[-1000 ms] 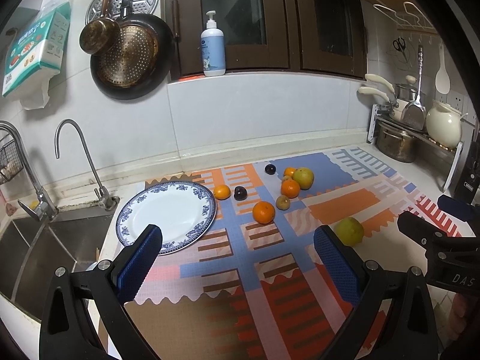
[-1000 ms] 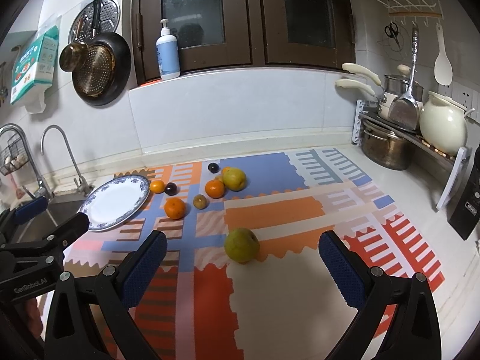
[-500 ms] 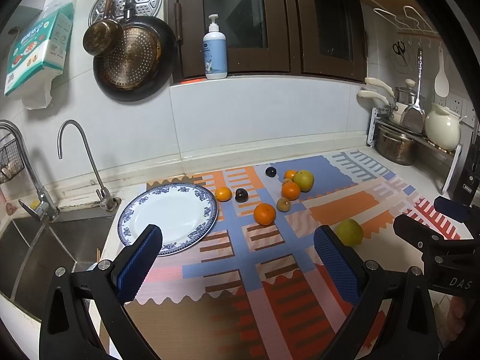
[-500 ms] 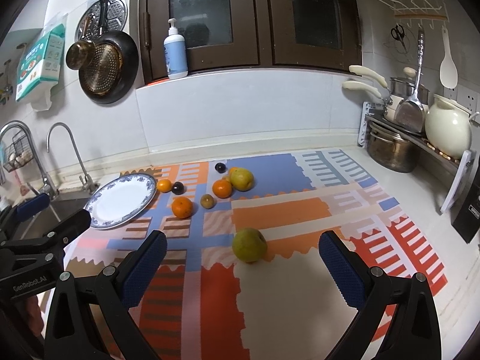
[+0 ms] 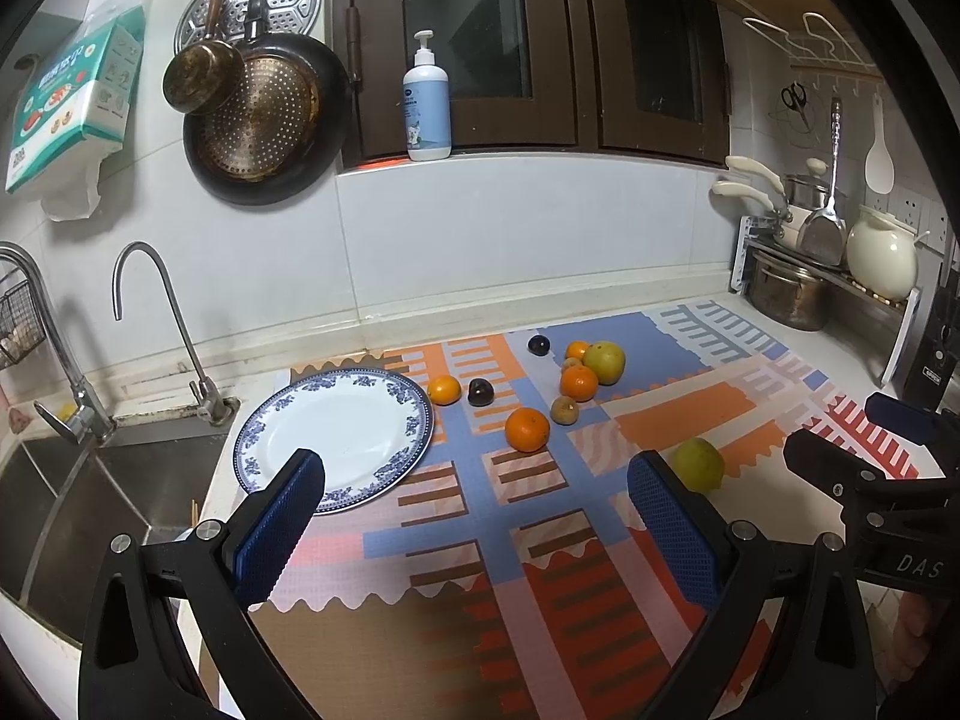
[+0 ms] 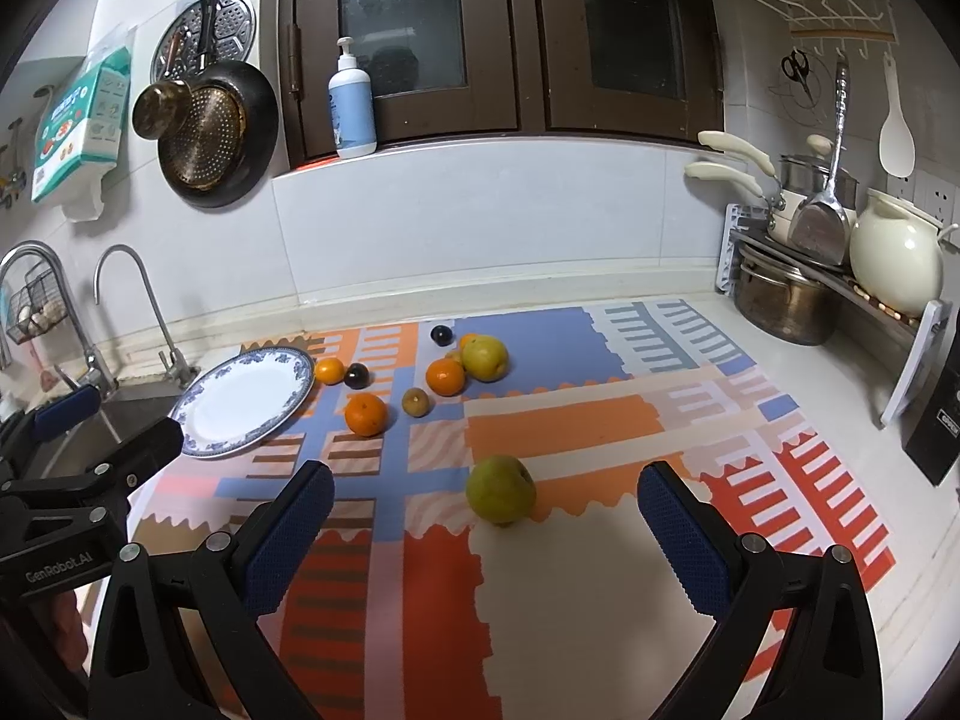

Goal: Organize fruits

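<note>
Several fruits lie on a patterned mat [image 5: 480,516]: oranges [image 5: 527,429], dark plums [image 5: 480,391], a small brown fruit [image 5: 564,409], a yellow-green apple [image 5: 604,362] and a green pear [image 6: 500,488] alone nearer me. A blue-rimmed white plate [image 5: 336,438] sits empty at the mat's left. My left gripper [image 5: 474,516] is open and empty, above the mat's front. My right gripper [image 6: 486,525] is open and empty, just in front of the pear. The pear also shows in the left wrist view [image 5: 697,463].
A sink [image 5: 54,510] with two taps [image 5: 144,312] lies left of the plate. A rack with pots [image 6: 780,300] and a cream kettle [image 6: 894,267] stands at the right. A black box [image 6: 936,420] sits at the right counter edge. Pans [image 5: 264,126] hang on the wall.
Both grippers have shifted a little, so the fruits sit slightly differently in view. Both stay open and empty. No fruit has moved.
</note>
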Tool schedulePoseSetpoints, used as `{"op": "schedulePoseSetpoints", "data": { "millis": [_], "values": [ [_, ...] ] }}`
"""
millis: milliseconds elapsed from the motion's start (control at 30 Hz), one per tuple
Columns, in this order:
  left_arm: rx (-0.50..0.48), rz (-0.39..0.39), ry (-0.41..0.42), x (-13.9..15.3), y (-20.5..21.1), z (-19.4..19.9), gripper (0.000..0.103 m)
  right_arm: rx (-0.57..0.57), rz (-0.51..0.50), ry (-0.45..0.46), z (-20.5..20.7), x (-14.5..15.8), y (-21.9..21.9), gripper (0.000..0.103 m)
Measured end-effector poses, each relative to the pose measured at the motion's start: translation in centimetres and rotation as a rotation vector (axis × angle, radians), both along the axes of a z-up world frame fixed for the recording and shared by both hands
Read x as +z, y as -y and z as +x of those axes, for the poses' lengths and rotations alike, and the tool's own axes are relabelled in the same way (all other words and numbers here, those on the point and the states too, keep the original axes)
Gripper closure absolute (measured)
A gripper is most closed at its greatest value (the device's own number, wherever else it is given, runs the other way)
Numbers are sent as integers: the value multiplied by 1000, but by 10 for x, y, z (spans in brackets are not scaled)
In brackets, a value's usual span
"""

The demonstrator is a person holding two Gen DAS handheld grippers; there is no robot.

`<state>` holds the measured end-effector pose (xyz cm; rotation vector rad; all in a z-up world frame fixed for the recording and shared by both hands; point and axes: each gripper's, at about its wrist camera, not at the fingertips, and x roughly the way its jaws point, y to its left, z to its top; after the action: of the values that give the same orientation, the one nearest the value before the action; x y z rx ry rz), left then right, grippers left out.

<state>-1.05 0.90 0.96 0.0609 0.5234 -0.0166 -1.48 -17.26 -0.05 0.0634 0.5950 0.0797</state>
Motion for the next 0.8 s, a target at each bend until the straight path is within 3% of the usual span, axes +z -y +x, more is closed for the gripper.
{"op": "schedulePoseSetpoints", "data": {
  "millis": [800],
  "values": [
    [-16, 1, -20, -6, -6, 6, 0, -2, -1, -17, 3, -5, -8, 1]
  ]
}}
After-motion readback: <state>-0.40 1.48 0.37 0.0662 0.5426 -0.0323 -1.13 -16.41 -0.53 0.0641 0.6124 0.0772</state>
